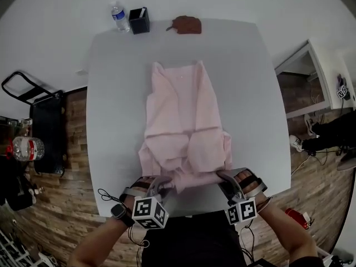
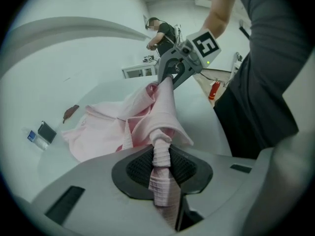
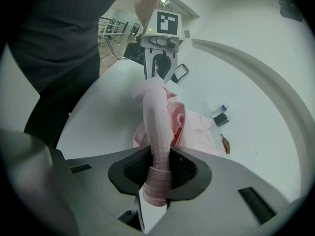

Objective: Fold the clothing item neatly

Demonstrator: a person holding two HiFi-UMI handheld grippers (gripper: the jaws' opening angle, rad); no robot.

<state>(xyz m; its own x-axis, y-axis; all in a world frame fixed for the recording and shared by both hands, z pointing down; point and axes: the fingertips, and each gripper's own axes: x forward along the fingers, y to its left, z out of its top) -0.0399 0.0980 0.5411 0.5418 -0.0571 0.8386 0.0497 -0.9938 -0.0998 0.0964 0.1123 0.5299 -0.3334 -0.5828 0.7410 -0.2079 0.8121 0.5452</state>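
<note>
A pink shirt (image 1: 181,115) lies lengthwise on the pale table (image 1: 117,104), its far part folded narrow and flat. Its near edge is bunched and lifted between my two grippers. My left gripper (image 1: 162,187) is shut on the shirt's near left corner; in the left gripper view the cloth (image 2: 147,117) runs as a tight roll between the pads of the left gripper (image 2: 161,163). My right gripper (image 1: 227,178) is shut on the near right corner; in the right gripper view a rolled band of shirt (image 3: 158,117) passes through the right gripper (image 3: 158,170).
At the table's far edge stand a water bottle (image 1: 119,17), a black box (image 1: 139,21) and a brown object (image 1: 186,24). A black cart (image 1: 44,127) stands left of the table on the wood floor. The near table edge is right under my grippers.
</note>
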